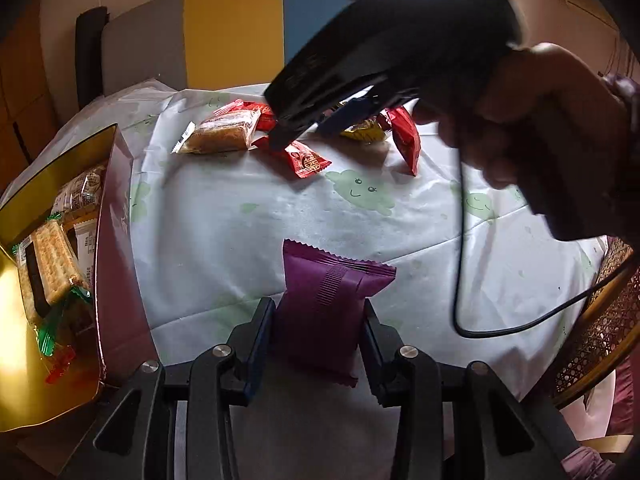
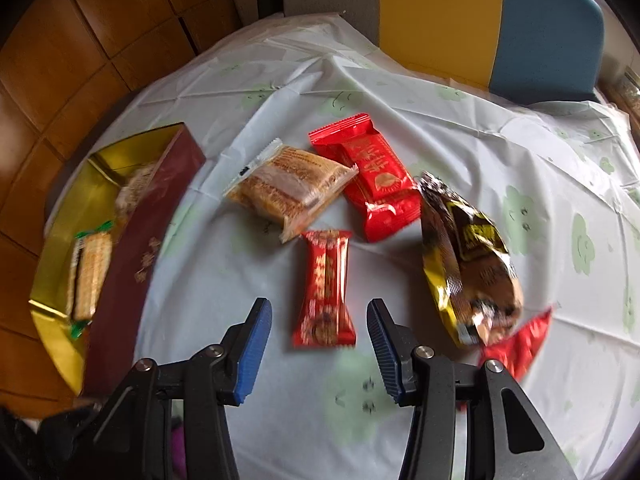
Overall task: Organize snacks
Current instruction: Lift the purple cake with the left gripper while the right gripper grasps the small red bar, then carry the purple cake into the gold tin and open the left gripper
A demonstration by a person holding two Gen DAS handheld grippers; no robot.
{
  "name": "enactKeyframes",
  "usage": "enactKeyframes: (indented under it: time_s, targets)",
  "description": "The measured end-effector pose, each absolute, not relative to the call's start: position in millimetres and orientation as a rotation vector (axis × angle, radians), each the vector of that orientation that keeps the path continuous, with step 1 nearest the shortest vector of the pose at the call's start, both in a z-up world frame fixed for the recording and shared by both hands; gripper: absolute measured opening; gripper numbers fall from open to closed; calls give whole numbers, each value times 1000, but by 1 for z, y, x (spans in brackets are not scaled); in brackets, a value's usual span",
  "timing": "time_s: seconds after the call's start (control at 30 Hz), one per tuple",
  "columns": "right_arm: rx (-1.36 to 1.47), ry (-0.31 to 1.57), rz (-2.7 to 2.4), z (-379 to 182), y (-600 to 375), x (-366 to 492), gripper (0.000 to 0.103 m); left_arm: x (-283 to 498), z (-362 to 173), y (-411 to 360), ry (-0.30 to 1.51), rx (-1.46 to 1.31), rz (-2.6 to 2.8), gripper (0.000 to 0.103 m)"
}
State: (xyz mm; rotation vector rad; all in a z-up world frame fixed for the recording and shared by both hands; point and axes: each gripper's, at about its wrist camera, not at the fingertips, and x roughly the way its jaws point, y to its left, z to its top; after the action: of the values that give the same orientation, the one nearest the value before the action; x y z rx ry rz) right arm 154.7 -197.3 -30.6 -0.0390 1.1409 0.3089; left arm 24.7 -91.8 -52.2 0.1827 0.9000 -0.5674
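Left tool [image 1: 318,322] clamped on purple packet [image 1: 328,304], just right of gold-lined box [image 1: 116,240]. Right tool [image 2: 320,344] apart, poised over slim red bar [image 2: 326,288] right of box [image 2: 140,256]. Advice: carry purple packet leftward over box wall, release low; centre right tool across bar's narrow sides before closing.

I see a matt purple wrapper [image 1: 324,312], glossy red packets [image 2: 376,184], shiny gold box lining [image 1: 24,360], and a smooth creased plastic tablecloth [image 2: 460,120].

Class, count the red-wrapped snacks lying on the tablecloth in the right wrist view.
3: a wide red packet farthest away, a narrow red bar ahead of the right tool, and one partly hidden under the yellow bag.
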Motion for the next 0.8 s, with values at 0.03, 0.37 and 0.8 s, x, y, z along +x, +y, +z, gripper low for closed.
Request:
enactKeyframes:
  time_s: [0.03,0.37,0.8]
  targets:
    - [-40,1146,306,-33,-196,159,49,25,-52,-92,899,179,-568,41]
    - [-226,1213,398,-43,-192,125,24,27,-53,-88,908,133,-579,41]
    - [-207,1228,451,-53,-233,75,25,29,-54,-95,920,150,-548,42]
